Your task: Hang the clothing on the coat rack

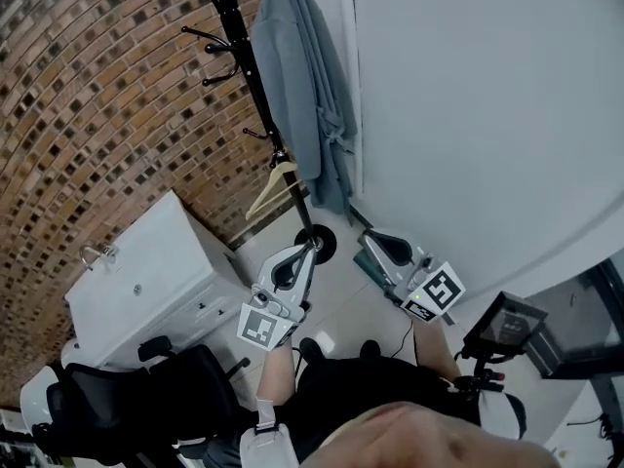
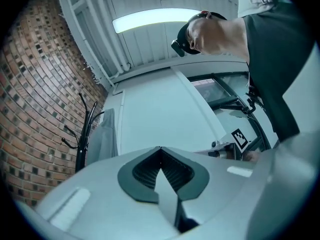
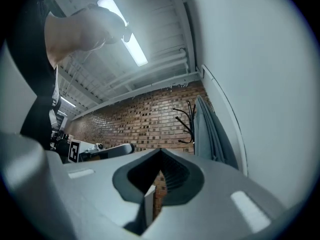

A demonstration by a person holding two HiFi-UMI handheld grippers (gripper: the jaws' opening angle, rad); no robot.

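Right claw (image 1: 370, 235), closed empty, apparently near hung clothing (image 1: 307, 86).

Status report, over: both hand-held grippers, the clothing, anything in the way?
Left hand-held gripper shut, empty. Right hand-held gripper shut, empty. Grey garment hangs on coat rack, apart from both. Nothing blocking; bare wooden hanger lower on rack.

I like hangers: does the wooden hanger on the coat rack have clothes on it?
No, the wooden hanger hangs bare on the coat rack, while the gray garment hangs from higher up.
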